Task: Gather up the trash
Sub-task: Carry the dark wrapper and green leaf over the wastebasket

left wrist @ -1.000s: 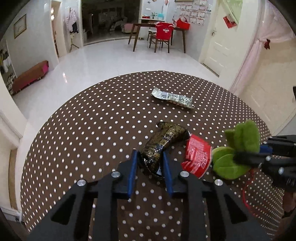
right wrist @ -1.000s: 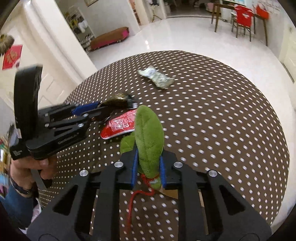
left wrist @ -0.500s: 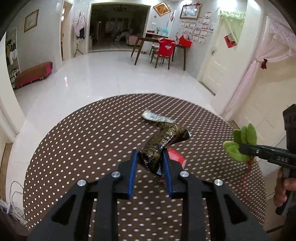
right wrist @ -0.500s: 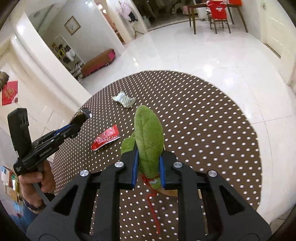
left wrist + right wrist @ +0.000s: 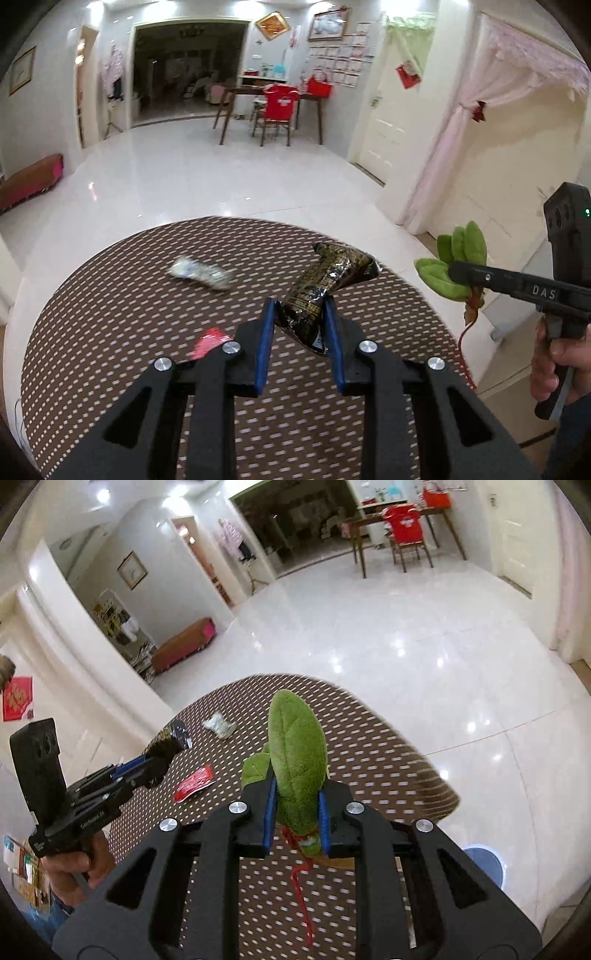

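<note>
My left gripper (image 5: 300, 306) is shut on a crumpled black-and-gold wrapper (image 5: 325, 280), held up above the round brown dotted table (image 5: 129, 314). Off to the right, past the table's edge, my right gripper (image 5: 295, 779) is shut on a green plush leaf toy (image 5: 295, 753) whose red string (image 5: 301, 897) dangles below. That toy (image 5: 452, 264) also shows at the right in the left wrist view. A silver wrapper (image 5: 201, 273) and a red wrapper (image 5: 208, 341) lie on the table; the right wrist view shows the same silver wrapper (image 5: 219, 726) and red wrapper (image 5: 194, 783).
Glossy white floor (image 5: 406, 635) surrounds the table. A blue round bin (image 5: 484, 864) stands on the floor at the lower right of the right wrist view. A wooden table with a red chair (image 5: 279, 107) stands far back; a low bench (image 5: 31, 181) lines the left wall.
Both grippers rose and drew back from the table with their loads. The black-and-gold wrapper left the tabletop; the plush leaf swung out past the table's right edge.
</note>
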Action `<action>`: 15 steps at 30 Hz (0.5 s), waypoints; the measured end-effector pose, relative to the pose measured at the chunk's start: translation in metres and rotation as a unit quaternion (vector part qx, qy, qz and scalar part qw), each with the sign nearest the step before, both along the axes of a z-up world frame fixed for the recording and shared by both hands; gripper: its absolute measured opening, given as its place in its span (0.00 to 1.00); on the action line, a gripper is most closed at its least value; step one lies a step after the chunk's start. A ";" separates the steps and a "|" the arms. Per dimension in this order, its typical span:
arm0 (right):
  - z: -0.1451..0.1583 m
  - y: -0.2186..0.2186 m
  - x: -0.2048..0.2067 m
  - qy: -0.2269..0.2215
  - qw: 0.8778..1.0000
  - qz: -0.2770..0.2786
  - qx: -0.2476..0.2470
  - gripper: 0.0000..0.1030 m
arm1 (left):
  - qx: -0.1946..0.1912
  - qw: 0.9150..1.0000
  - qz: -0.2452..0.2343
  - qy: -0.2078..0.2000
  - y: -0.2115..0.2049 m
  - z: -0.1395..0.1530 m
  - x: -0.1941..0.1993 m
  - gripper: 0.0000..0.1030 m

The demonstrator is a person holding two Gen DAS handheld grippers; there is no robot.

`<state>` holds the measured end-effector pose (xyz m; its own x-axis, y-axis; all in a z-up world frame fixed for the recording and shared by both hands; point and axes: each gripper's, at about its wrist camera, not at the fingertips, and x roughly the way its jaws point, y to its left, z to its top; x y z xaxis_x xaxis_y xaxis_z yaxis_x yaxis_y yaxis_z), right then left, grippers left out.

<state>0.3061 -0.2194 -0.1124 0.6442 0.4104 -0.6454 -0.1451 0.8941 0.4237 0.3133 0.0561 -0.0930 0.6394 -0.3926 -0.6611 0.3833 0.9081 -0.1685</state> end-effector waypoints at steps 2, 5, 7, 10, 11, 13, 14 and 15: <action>0.003 -0.015 -0.005 -0.004 1.000 -0.015 0.000 0.18 | -0.002 1.000 -0.015 -0.001 -0.018 0.006 0.000 0.25; 0.007 -0.046 -0.019 -0.010 0.999 -0.043 0.004 0.18 | -0.001 0.999 -0.037 -0.003 -0.051 0.011 -0.004 0.25; 0.009 -0.066 -0.032 -0.013 0.998 -0.064 0.006 0.18 | -0.001 0.999 -0.053 -0.002 -0.070 0.014 -0.006 0.25; 0.009 -0.102 -0.052 -0.014 0.995 -0.100 0.009 0.18 | 0.000 0.996 -0.084 -0.001 -0.109 0.017 -0.013 0.25; 0.008 -0.112 -0.058 -0.013 0.994 -0.111 0.010 0.18 | 0.000 0.996 -0.091 0.000 -0.120 0.016 -0.015 0.25; 0.003 -0.135 -0.071 -0.009 0.990 -0.137 0.011 0.18 | 0.004 0.994 -0.112 0.004 -0.143 0.012 -0.023 0.25; -0.001 -0.146 -0.078 -0.005 0.989 -0.150 0.009 0.18 | 0.006 0.993 -0.121 0.007 -0.155 0.010 -0.025 0.25; -0.004 -0.153 -0.083 0.000 0.987 -0.160 0.009 0.18 | 0.009 0.991 -0.134 0.011 -0.170 0.007 -0.029 0.25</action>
<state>0.2236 -0.3723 -0.1169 0.7427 0.1973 -0.6399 0.1430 0.8869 0.4393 0.2840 -0.1143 -0.0858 0.4988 -0.5342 -0.6825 0.6070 0.7774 -0.1649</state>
